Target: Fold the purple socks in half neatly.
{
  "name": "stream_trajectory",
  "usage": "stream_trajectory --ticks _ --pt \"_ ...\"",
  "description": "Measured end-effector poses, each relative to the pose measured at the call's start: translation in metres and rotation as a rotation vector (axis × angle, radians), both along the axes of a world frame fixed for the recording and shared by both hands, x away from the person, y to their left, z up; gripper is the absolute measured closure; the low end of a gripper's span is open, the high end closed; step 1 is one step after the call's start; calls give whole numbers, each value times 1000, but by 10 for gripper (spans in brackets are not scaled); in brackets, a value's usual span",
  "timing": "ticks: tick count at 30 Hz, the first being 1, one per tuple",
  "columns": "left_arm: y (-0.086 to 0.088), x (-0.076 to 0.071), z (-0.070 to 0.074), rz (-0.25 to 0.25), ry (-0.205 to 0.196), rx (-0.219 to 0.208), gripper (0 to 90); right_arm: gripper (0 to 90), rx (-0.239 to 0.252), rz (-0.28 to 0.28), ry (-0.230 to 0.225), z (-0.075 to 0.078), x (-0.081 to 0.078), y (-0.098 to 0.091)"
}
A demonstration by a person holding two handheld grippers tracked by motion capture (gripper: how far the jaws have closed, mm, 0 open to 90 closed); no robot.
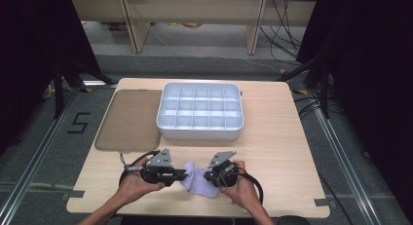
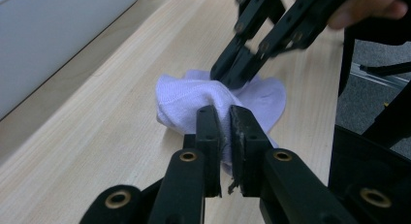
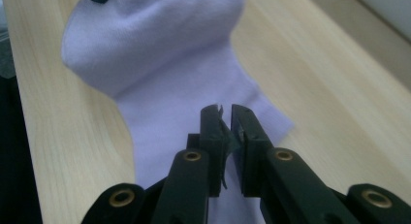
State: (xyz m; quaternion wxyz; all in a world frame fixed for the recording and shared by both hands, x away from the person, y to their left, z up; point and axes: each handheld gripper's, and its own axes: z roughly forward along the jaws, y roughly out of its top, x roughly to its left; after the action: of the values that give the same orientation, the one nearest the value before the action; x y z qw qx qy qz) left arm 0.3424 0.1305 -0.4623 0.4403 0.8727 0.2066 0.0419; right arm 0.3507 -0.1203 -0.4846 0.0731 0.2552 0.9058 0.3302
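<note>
A pale lilac sock (image 1: 197, 183) lies crumpled near the table's front edge, between my two grippers. In the left gripper view the left gripper (image 2: 224, 115) is shut, with a fold of the sock (image 2: 184, 100) pinched at its tips and pulled up a little. Facing it, the right gripper (image 2: 232, 78) pinches the sock's far edge with its jaws together. In the right gripper view the right gripper (image 3: 224, 112) is shut on the flat end of the sock (image 3: 160, 49), whose bunched end bulges ahead. In the high view the left gripper (image 1: 184, 175) and right gripper (image 1: 207, 176) meet at the sock.
A white tray (image 1: 199, 132) divided into several compartments stands at the middle of the wooden table (image 1: 272, 137). A flat brown translucent sheet (image 1: 127, 119) lies to its left. The tray's white wall (image 2: 58, 30) also rises at the left gripper view's upper left.
</note>
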Motion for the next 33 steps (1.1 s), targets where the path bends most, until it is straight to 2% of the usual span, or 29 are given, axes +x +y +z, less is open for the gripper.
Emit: stream_trajectory --ticks 2,4,5,6,7,11,12,14,15,16,17,19,20,24,26,28,29,32,33 --pt "0 0 0 12 5 2 827 845 -7 -10 -7 1 -1 -3" --pt "0 1 1 10 1 15 827 850 -47 -42 -14 1 -2 -11" --pt "-2 1 1 -7 5 3 827 852 -63 -52 18 -4 -2 -14" --pt "-3 0 2 4 8 7 827 852 -63 -52 18 -4 -2 -14" --pt "-9 -1 2 8 15 -4 827 857 -37 -51 28 -10 1 -14" --pt "-18 5 1 -8 25 8 827 860 -34 -36 38 -10 4 -16" --pt "-22 5 -1 -1 31 -4 827 860 -34 -36 38 -10 4 -16" --pt "-30 8 -3 -21 37 7 827 860 -31 -48 48 -10 3 -16" --pt "-37 8 -6 -26 44 17 826 860 -14 -68 50 -11 2 -17" --pt "-40 8 -7 -28 54 15 826 860 -11 -45 49 -10 4 -19" --pt "-42 9 -9 -31 55 30 826 860 -7 -37 38 -11 5 -20" --pt "-44 11 -12 -43 53 45 826 860 4 -44 48 -12 6 -21" --pt "-46 11 -13 -31 65 39 825 859 7 -42 47 -12 6 -21" --pt "-47 12 -16 -27 71 52 824 859 8 -45 48 -12 6 -21" --pt "-49 12 -17 -30 73 60 821 857 9 -67 82 -11 5 -21" --pt "-50 12 -17 -32 75 61 820 856 24 -73 83 -12 4 -20" --pt "-52 12 -18 -18 87 61 820 855 20 -56 65 -11 6 -22" --pt "-53 14 -21 -33 86 77 817 852 29 -77 96 -11 6 -23" --pt "-54 14 -21 -32 90 79 817 845 41 -95 90 -13 6 -23"
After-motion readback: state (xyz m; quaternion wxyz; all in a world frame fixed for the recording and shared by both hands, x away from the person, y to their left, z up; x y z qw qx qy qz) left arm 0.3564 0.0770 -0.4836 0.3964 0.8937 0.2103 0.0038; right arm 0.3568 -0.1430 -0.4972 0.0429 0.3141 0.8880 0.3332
